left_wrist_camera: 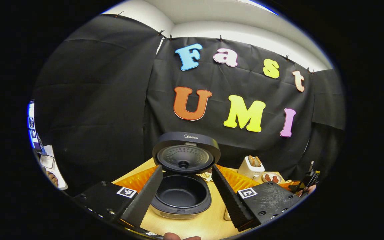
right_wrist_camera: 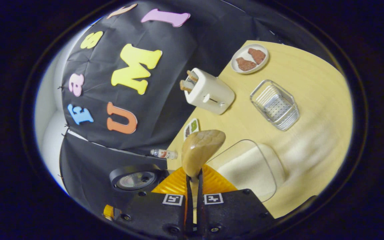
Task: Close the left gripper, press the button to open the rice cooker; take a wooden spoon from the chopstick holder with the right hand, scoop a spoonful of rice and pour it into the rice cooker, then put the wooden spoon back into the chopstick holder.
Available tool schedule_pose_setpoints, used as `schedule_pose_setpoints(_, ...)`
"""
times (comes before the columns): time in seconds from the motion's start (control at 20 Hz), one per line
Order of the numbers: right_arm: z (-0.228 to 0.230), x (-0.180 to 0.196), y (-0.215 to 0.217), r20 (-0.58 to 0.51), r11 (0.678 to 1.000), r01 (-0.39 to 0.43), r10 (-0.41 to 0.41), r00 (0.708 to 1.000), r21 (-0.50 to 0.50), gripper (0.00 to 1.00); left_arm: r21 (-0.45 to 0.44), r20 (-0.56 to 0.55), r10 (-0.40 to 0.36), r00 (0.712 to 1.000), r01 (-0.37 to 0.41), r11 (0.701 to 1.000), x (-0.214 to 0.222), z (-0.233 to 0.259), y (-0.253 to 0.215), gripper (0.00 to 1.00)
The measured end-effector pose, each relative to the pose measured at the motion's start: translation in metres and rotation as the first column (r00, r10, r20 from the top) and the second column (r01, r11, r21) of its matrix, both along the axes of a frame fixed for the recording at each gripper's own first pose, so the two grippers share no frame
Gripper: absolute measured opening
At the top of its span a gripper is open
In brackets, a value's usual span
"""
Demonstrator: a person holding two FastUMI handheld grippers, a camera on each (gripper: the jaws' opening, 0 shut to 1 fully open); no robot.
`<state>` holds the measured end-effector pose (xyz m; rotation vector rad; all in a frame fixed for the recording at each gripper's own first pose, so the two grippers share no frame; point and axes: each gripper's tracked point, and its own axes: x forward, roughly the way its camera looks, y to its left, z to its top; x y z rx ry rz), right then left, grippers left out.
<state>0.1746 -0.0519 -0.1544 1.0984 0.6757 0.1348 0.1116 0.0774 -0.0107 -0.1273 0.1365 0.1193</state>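
The rice cooker (left_wrist_camera: 181, 195) stands open on the wooden table (left_wrist_camera: 212, 220), its lid (left_wrist_camera: 182, 151) upright and its dark inner pot showing bare. My left gripper (left_wrist_camera: 187, 167) is open, fingers spread to either side of the cooker and just short of it. My right gripper (right_wrist_camera: 194, 176) is shut on the handle of the wooden spoon (right_wrist_camera: 200, 148). The spoon's bowl hangs over the orange mat (right_wrist_camera: 212, 181), beside a clear container of white rice (right_wrist_camera: 245, 166). No rice shows on the spoon. The open cooker lid (right_wrist_camera: 133, 180) lies to the left of my right gripper.
A white toaster (right_wrist_camera: 208, 91) with toast, a plate (right_wrist_camera: 237, 55) of brown food and a silver wire basket (right_wrist_camera: 274, 105) stand on the table beyond the rice. A small bottle (right_wrist_camera: 163, 154) lies by the wall. The toaster (left_wrist_camera: 251, 166) sits right of the cooker.
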Motion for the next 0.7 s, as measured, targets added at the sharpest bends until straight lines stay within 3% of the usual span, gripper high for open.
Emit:
schedule_pose_setpoints(0.1, 0.022, 0.009, 0.038, 0.035, 0.998, -0.061, 0.060, 0.998, 0.009, 0.10, 0.010, -0.001, 0.020, 1.000, -0.020, 1.000, -0.008, 0.000, 0.013, 0.95)
schedule_pose_setpoints(0.15, 0.031, 0.015, 0.060, 0.050, 0.995, -0.096, 0.095, 0.994, 0.016, 0.10, 0.019, 0.000, 0.034, 0.999, -0.034, 0.999, -0.011, 0.000, 0.019, 1.00)
schedule_pose_setpoints(0.2, 0.039, 0.016, 0.081, 0.063, 0.991, -0.134, 0.132, 0.989, 0.023, 0.10, 0.024, 0.003, 0.045, 0.999, -0.045, 0.999, -0.017, 0.002, 0.027, 0.95)
schedule_pose_setpoints(0.4, 0.041, 0.027, 0.169, 0.061, 0.961, -0.270, 0.267, 0.962, 0.052, 0.10, 0.007, -0.004, 0.111, 0.994, -0.111, 0.994, -0.043, 0.001, 0.055, 0.95)
schedule_pose_setpoints(0.7, 0.020, 0.042, 0.247, 0.037, 0.926, -0.372, 0.375, 0.926, -0.055, 0.10, -0.026, -0.037, 0.172, 0.984, -0.173, 0.985, -0.078, -0.008, 0.075, 0.95)
